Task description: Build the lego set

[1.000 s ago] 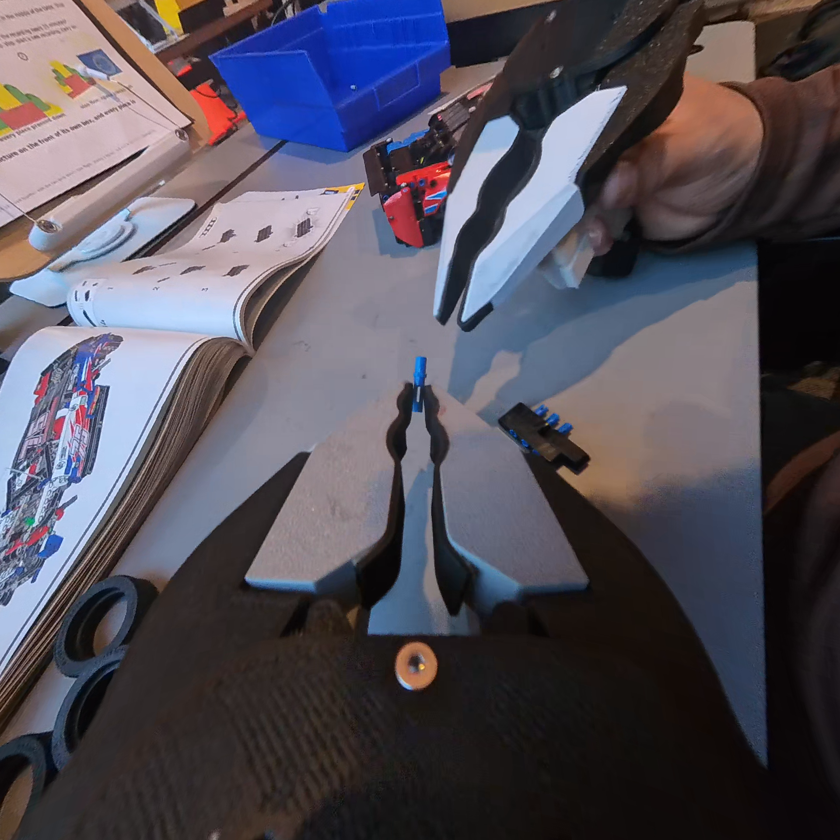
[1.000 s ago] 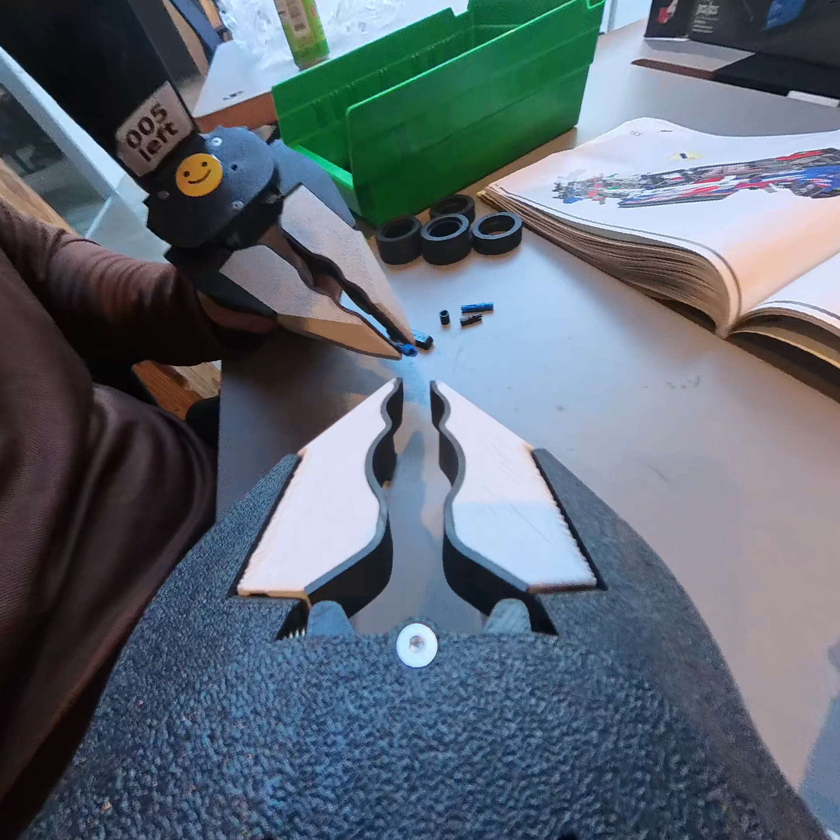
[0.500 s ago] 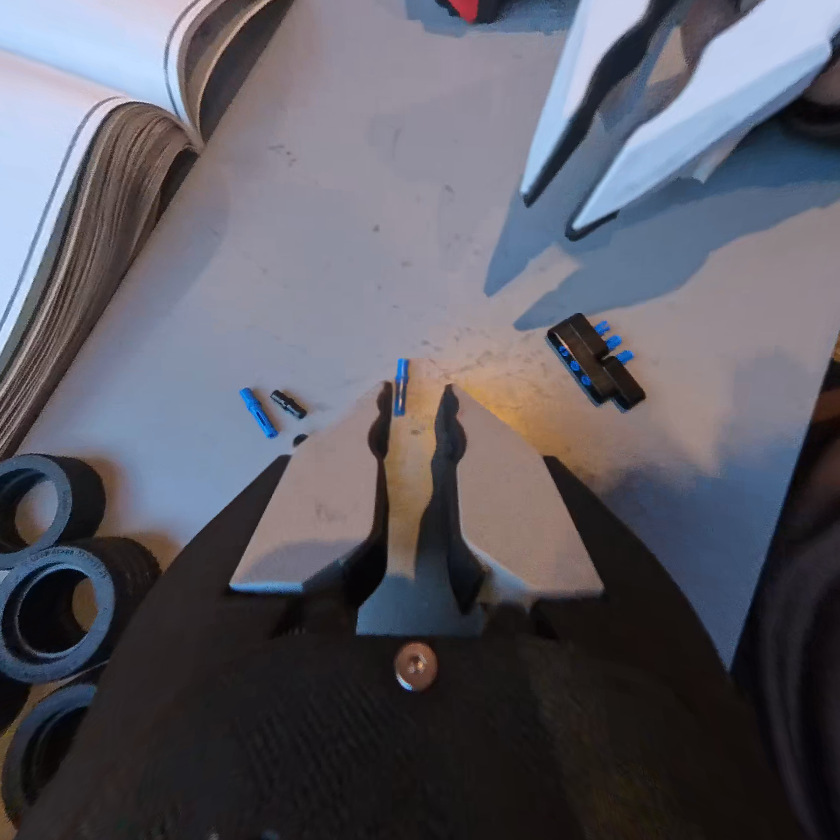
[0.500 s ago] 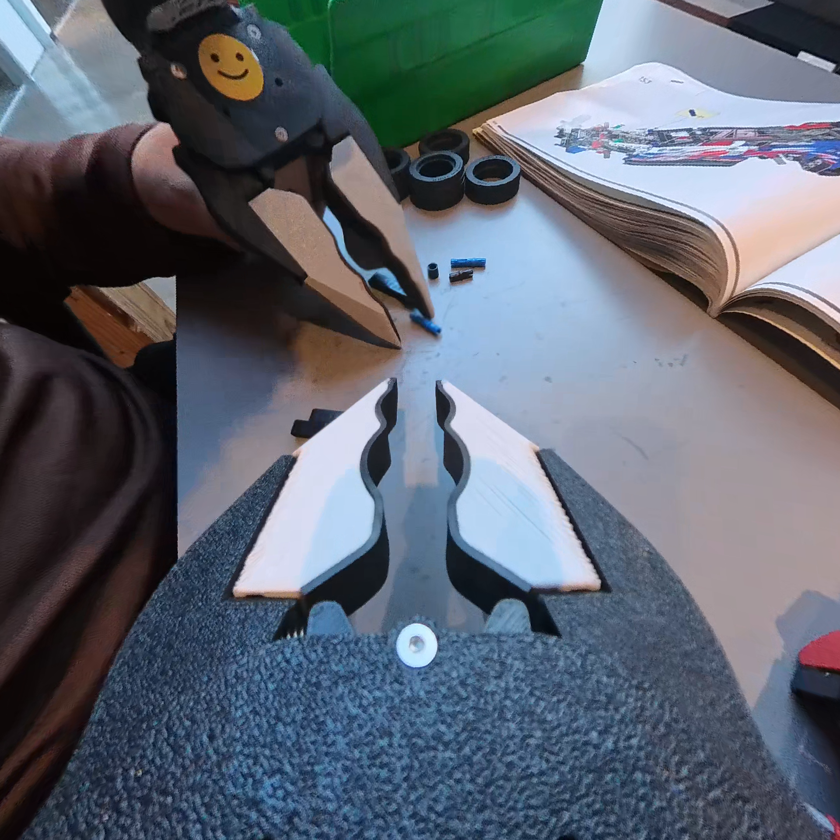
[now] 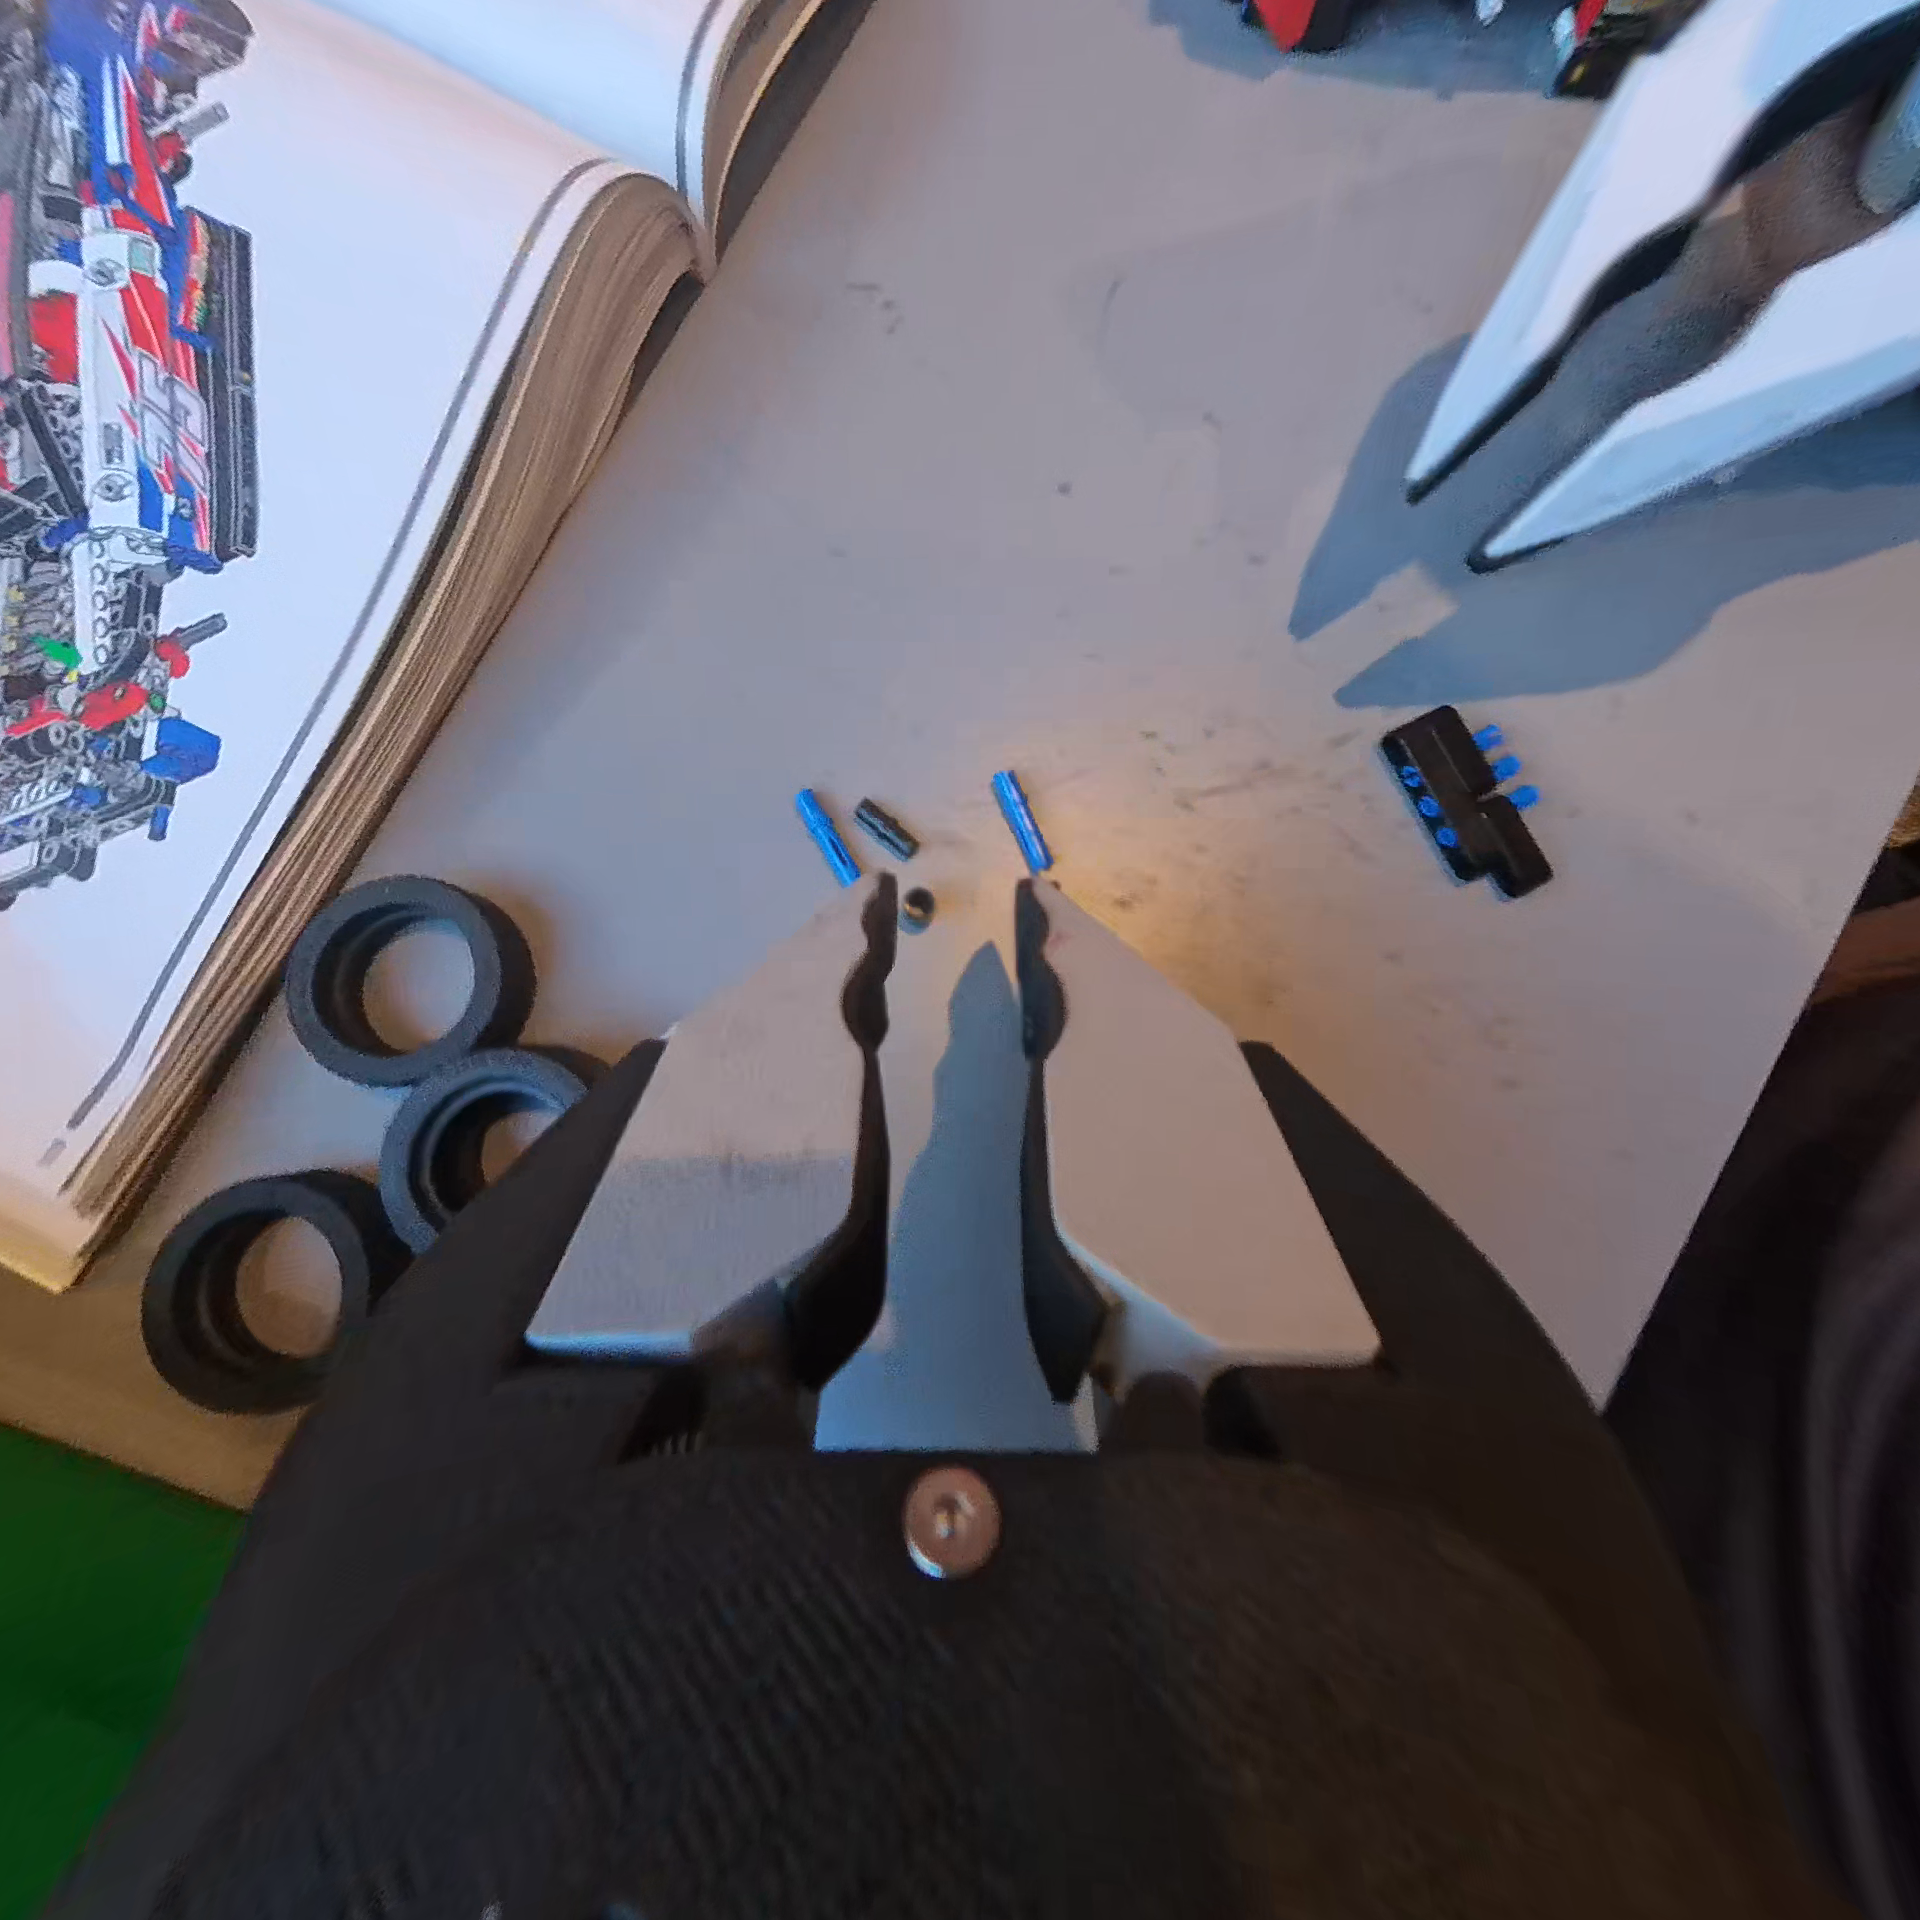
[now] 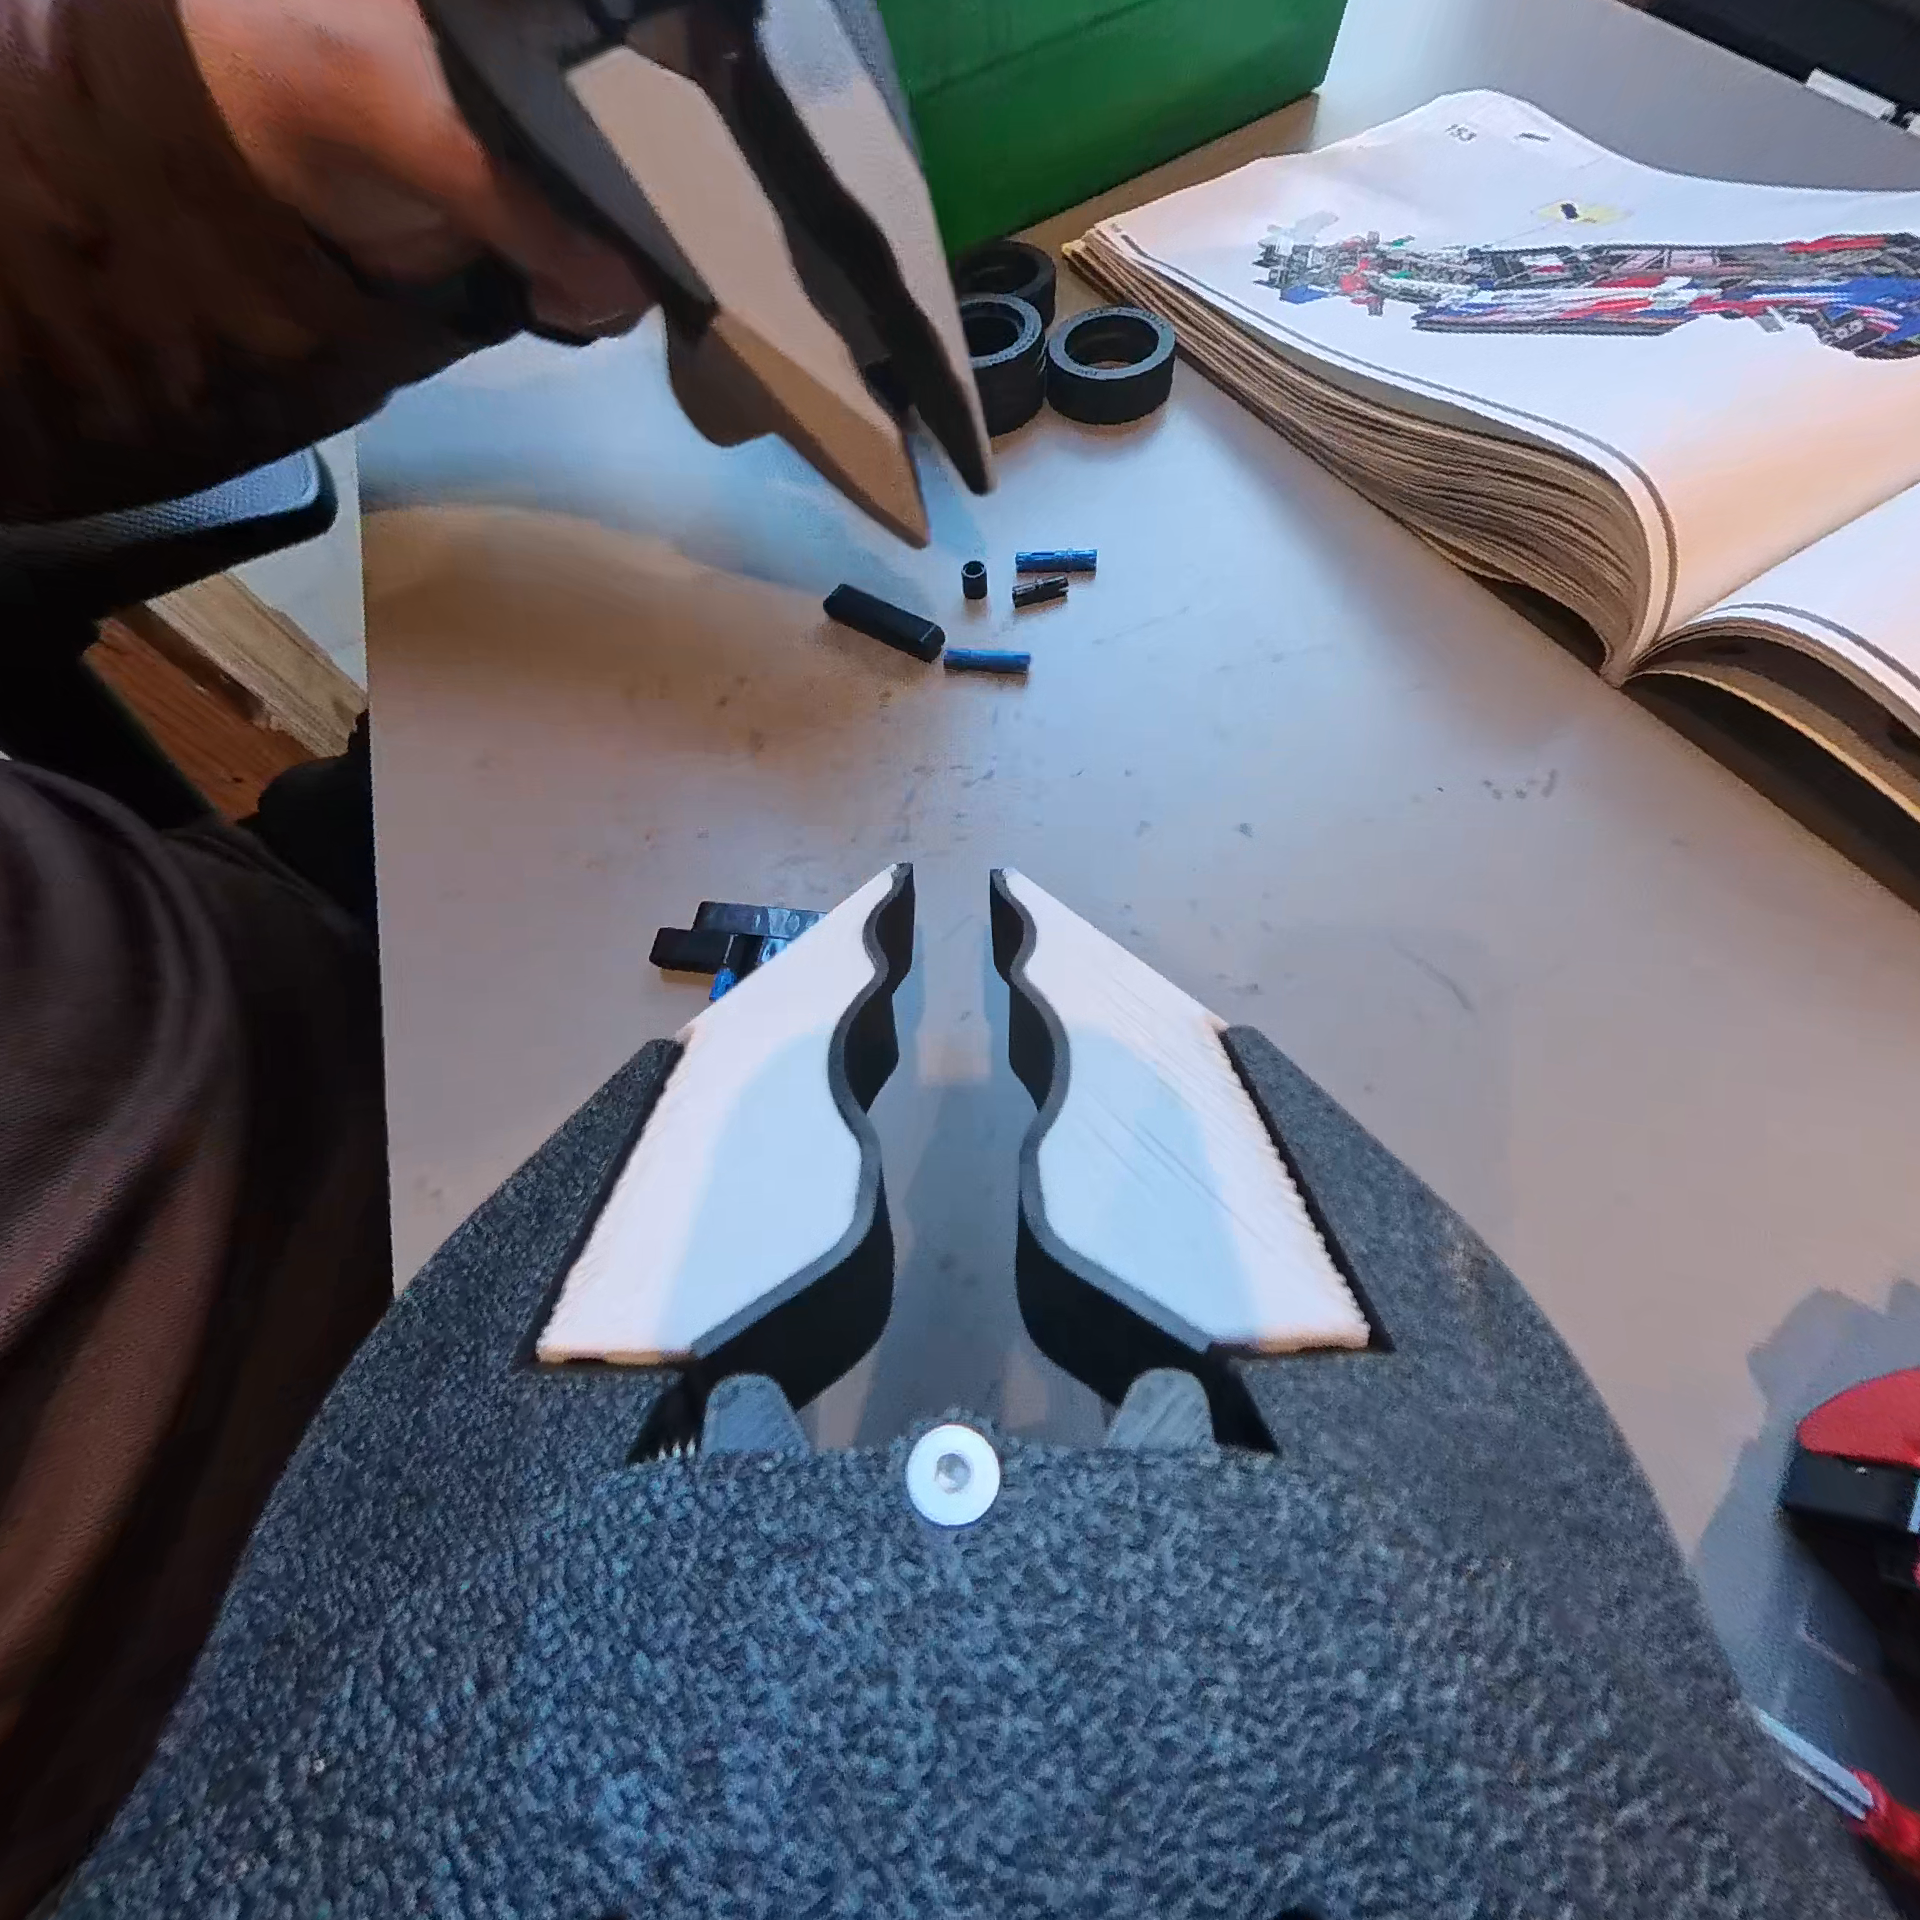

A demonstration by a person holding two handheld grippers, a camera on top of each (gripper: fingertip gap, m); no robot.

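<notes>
My left gripper [image 5: 954,894] is open and empty, pointing down at the grey table. A blue pin [image 5: 1021,821] lies on the table just past its right fingertip. A second blue pin [image 5: 828,836], a black pin [image 5: 886,828] and a small black bush [image 5: 916,906] lie by its left fingertip. A black beam assembly with blue pins [image 5: 1465,805] lies to the right. My right gripper [image 6: 951,878] is open and empty, hovering beside that assembly [image 6: 727,935]. The right wrist view shows the left gripper [image 6: 948,509] above the pins [image 6: 987,659] and a short black piece [image 6: 883,621].
An open instruction book [image 5: 312,416] lies to the left, with three black tyres [image 5: 410,977] beside it. A green bin [image 6: 1091,94] stands behind the tyres. A red and black model part [image 6: 1860,1455] sits at the right. The table edge [image 6: 374,831] runs near a person's sleeve. The tips of one gripper are about 12 cm away from the tips of the other.
My left gripper opened and let go of the blue pin, which now lies on the table. It tilted downward and drew back toward the tyres. The right gripper stayed open.
</notes>
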